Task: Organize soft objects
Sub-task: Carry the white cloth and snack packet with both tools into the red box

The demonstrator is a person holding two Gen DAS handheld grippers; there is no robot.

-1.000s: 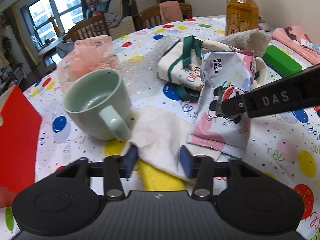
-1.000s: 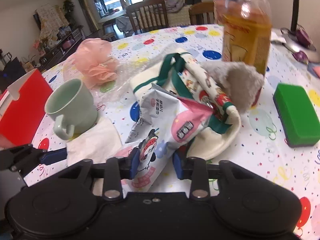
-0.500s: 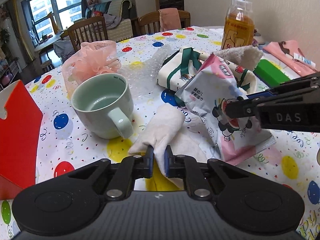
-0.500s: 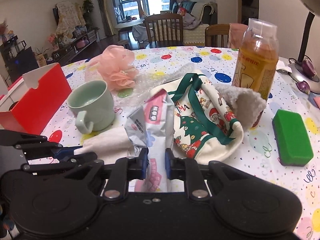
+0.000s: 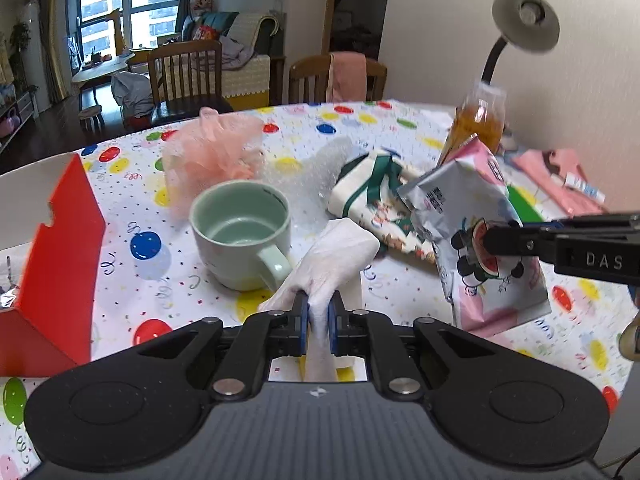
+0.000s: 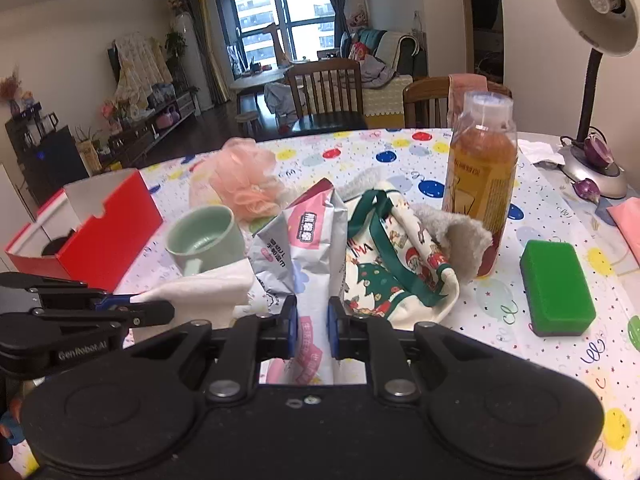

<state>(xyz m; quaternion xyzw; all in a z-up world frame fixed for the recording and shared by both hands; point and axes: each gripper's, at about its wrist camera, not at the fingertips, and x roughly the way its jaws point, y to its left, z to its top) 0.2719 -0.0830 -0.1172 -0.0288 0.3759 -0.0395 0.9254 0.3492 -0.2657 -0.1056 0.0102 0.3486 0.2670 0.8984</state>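
Holding one soft thing in each hand, the person was at the lifting stage of the sort. The left gripper [image 5: 318,314] had its jaws pinched narrow on a white cloth [image 5: 334,256], whose free end stood up just beside the green mug [image 5: 240,236]. The right gripper [image 6: 312,326] had its jaws closed on the lower part of a wipes packet [image 6: 298,240], which hung clear of the dotted tablecloth [image 5: 132,276] in the left view. Both were raised near the front of the table, in front of the Christmas bag [image 6: 394,276].

Judging by the open red box [image 6: 104,236] at the left, the next move probably called for carrying each piece to a holding place, the cloth passing the mug without catching its handle. Which place was meant could not be told.

Much of the cloth's lower edge was hidden behind the left gripper body, so whether it was fully off the table was unclear. The packet's bottom was cut off in the right view. The grey fleece [image 6: 460,236] partly covered the base of the juice bottle [image 6: 480,160], and the box's contents were mostly out of sight.
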